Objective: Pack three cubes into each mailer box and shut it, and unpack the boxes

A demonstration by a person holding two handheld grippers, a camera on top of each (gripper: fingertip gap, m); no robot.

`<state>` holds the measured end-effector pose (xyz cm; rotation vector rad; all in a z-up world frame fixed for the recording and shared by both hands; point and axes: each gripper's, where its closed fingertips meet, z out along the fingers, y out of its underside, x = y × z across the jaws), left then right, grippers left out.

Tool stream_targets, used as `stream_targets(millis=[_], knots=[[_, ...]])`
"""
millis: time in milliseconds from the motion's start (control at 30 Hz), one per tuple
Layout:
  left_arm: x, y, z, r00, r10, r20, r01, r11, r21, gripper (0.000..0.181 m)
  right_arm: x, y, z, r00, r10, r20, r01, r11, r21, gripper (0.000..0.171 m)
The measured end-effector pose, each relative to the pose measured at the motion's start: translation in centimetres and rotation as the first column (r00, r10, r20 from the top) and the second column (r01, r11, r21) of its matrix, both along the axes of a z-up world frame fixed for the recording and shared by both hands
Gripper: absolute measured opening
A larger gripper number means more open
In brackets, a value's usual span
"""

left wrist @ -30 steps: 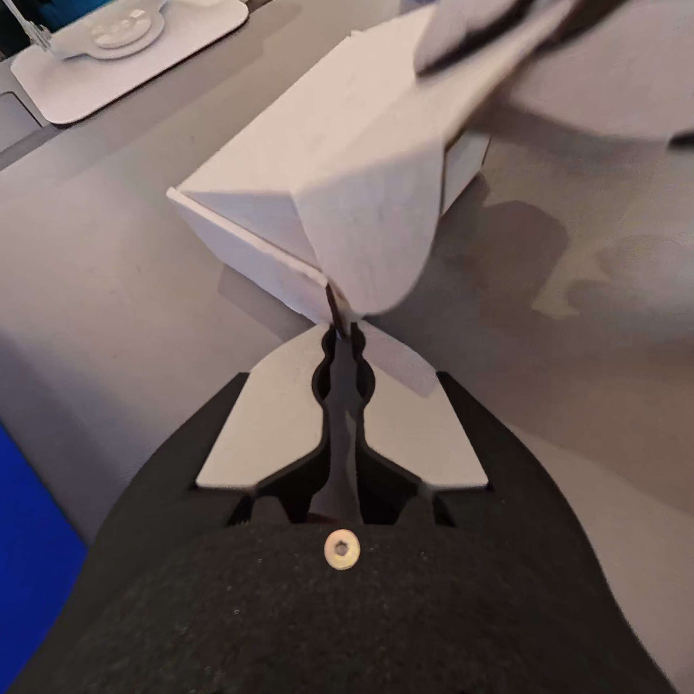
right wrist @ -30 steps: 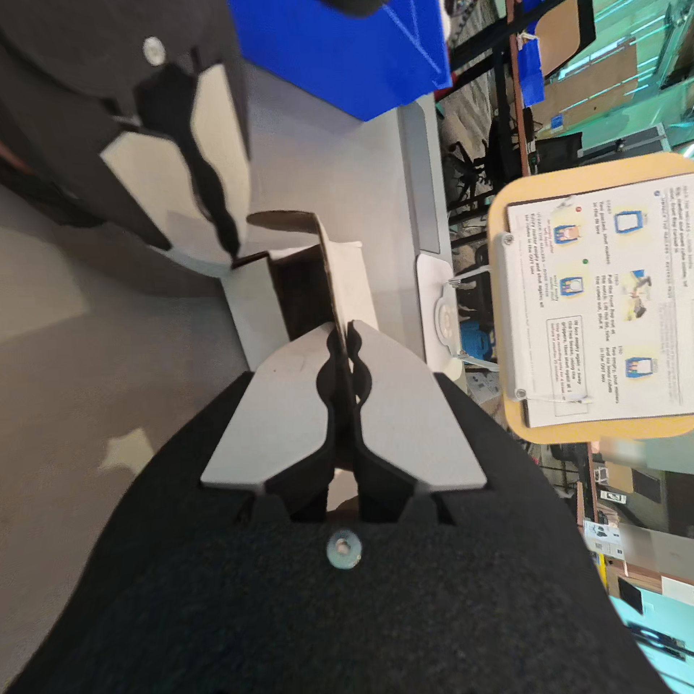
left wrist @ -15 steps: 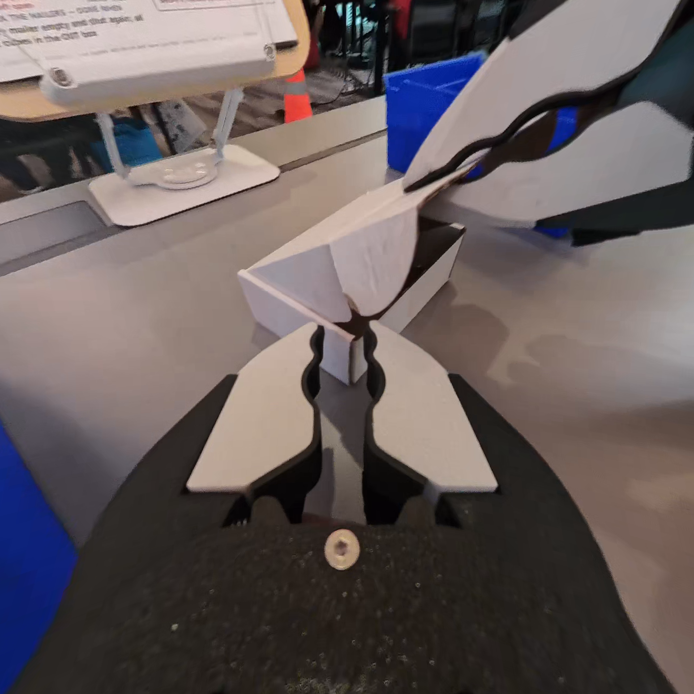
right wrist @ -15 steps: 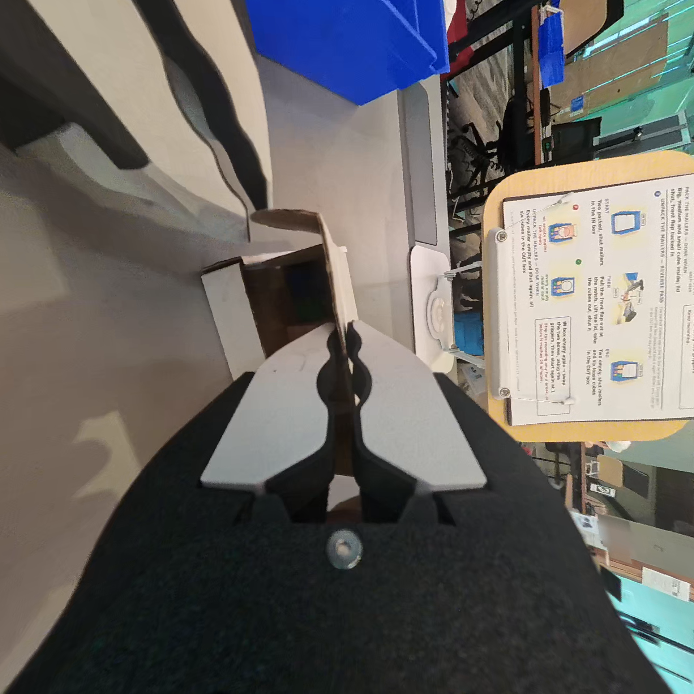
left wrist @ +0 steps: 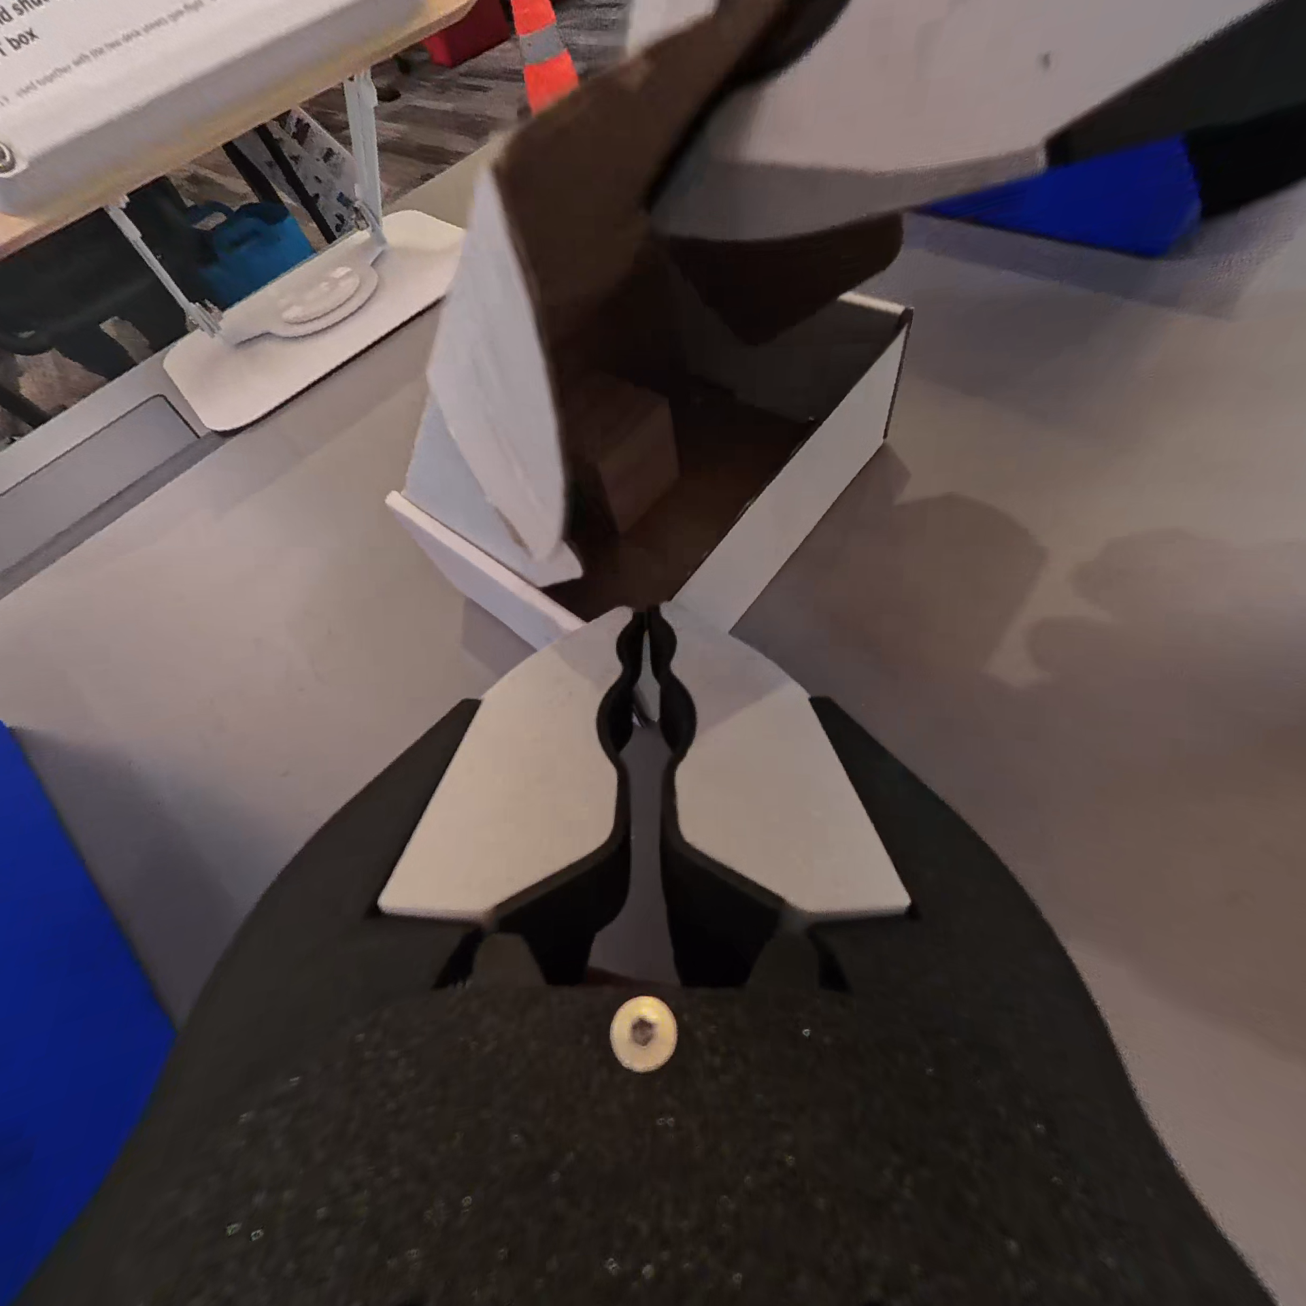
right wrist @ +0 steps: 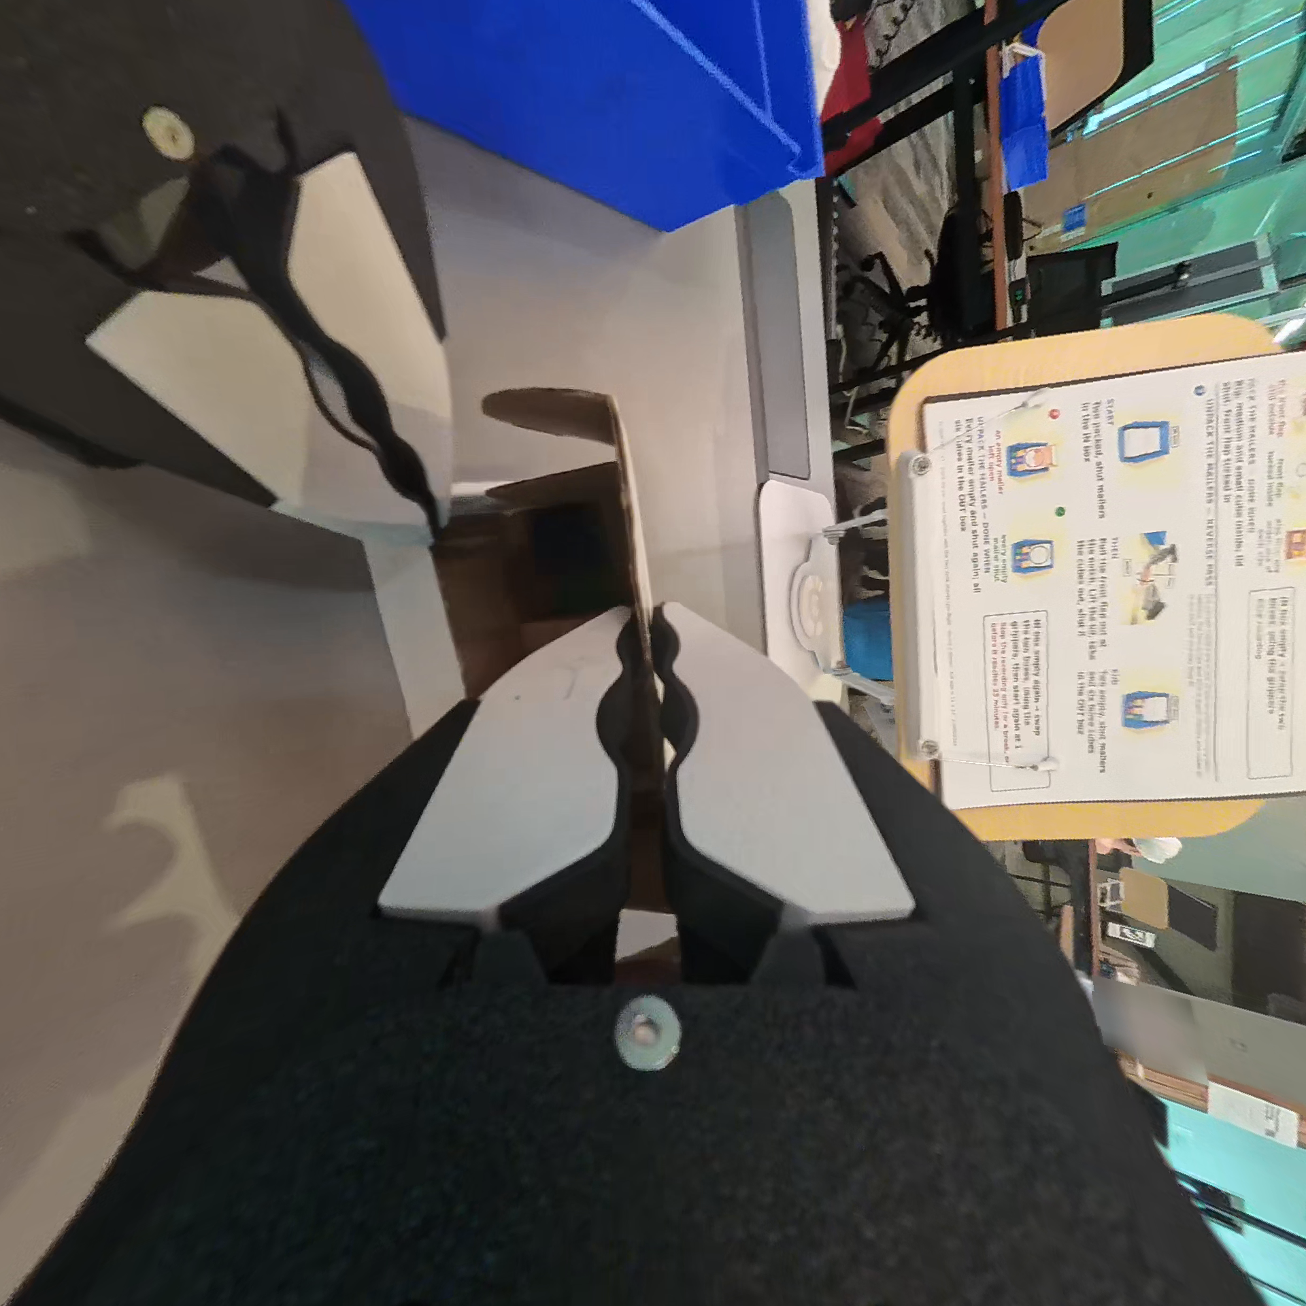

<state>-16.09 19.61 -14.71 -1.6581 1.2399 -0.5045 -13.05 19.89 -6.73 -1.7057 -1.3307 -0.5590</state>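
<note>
A white mailer box (left wrist: 798, 495) with a brown inside stands open on the grey table. A brownish cube (left wrist: 632, 449) shows inside it. My right gripper (right wrist: 646, 625) is shut on the lid (right wrist: 632, 509) and holds it raised, edge-on to its camera. In the left wrist view the lid (left wrist: 593, 233) stands steeply, with the right gripper (left wrist: 678, 177) blurred above it. My left gripper (left wrist: 646, 622) is shut on the box's near corner wall. It also shows in the right wrist view (right wrist: 431, 519), tips at that corner.
A blue bin (right wrist: 601, 92) stands beyond the box, and another blue bin (left wrist: 56, 919) is close at the left. An instruction board (right wrist: 1095, 586) stands on a white stand base (left wrist: 311, 318) at the table's far edge. An orange cone (left wrist: 548, 56) is on the floor behind.
My left gripper let go of the side flap, opened, then shut on the box's near corner. My right gripper has swung the lid further up, and the inside now shows.
</note>
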Motion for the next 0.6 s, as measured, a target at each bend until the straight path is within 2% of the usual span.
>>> stream_targets(millis=[200, 267, 400, 500, 600], knots=[[0.0, 0.1, 0.0, 1.000, 0.005, 0.018, -0.005, 1.000, -0.018, 0.001, 0.5, 3.4, 2.4, 0.995, 0.008, 0.099, -0.011, 1.000, 0.029, 0.002], [-0.3, 0.3, 0.3, 0.999, 0.016, 0.031, -0.016, 1.000, -0.016, 0.001, 0.7, 4.7, 2.8, 0.998, 0.027, 0.053, -0.025, 0.999, -0.041, 0.002], [-1.0, 0.8, 2.7, 0.985, 0.051, 0.168, -0.048, 0.999, -0.023, 0.003, 1.4, 5.8, 3.2, 0.998, 0.043, -0.048, -0.051, 0.983, -0.177, 0.002], [-1.0, 1.5, 1.9, 0.988, 0.064, 0.140, -0.054, 0.996, -0.074, 0.007, 1.5, 5.4, 3.0, 0.996, 0.051, -0.070, -0.066, 0.971, -0.230, 0.002], [-0.6, 2.1, 2.8, 0.985, 0.054, 0.166, -0.048, 0.998, -0.039, 0.007, 1.2, 4.9, 2.7, 0.996, 0.059, -0.063, -0.072, 0.967, -0.244, 0.002]])
